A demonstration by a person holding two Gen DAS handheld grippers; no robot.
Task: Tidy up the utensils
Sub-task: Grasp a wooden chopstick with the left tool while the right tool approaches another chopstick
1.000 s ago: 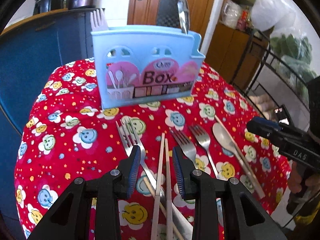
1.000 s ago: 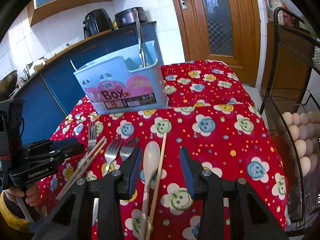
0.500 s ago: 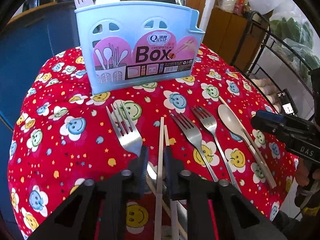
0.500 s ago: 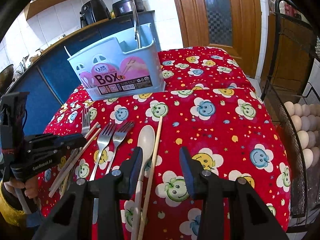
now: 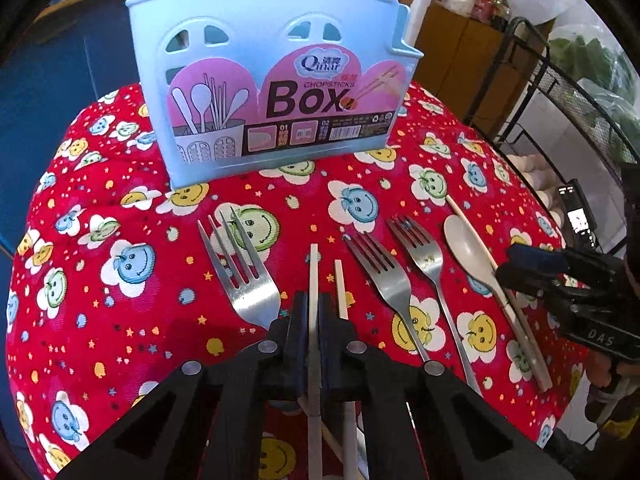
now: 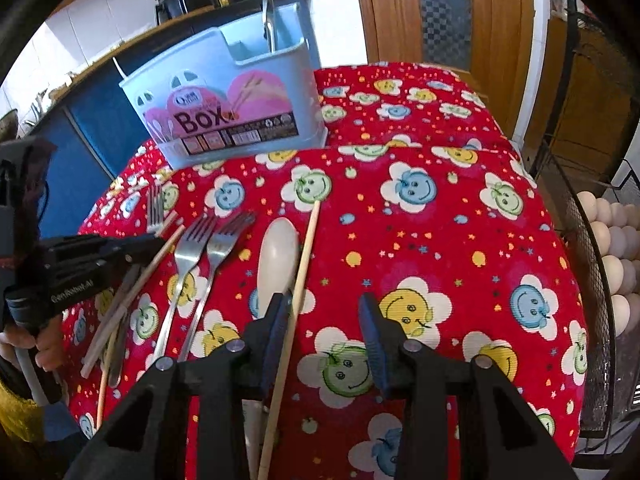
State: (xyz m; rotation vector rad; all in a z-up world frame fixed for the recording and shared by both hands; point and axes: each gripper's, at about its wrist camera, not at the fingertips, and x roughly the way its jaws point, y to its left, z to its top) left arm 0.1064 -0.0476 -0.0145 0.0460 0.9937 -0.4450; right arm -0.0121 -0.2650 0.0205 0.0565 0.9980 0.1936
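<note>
Left wrist view: at lower centre the left gripper has just been closing and is now clenched on a pale chopstick, whose long axis runs straight up the frame between the pads toward the blue utensil box standing upright at upper centre on the red smiley-face tablecloth. A large fork lies just to the left of the clamped stick, a second chopstick just to its right, then two smaller forks and a white spoon farther right, all pointing roughly toward the box. Right wrist view: the right gripper hangs low over the cloth, pitched steeply down, its jaws apart and grasping nothing; a long thin stick runs up the frame just inside the left pad, with the spoon just to its left. By this reading the left hand has the shorter job, a lift and a carry forward to the box directly ahead.
</note>
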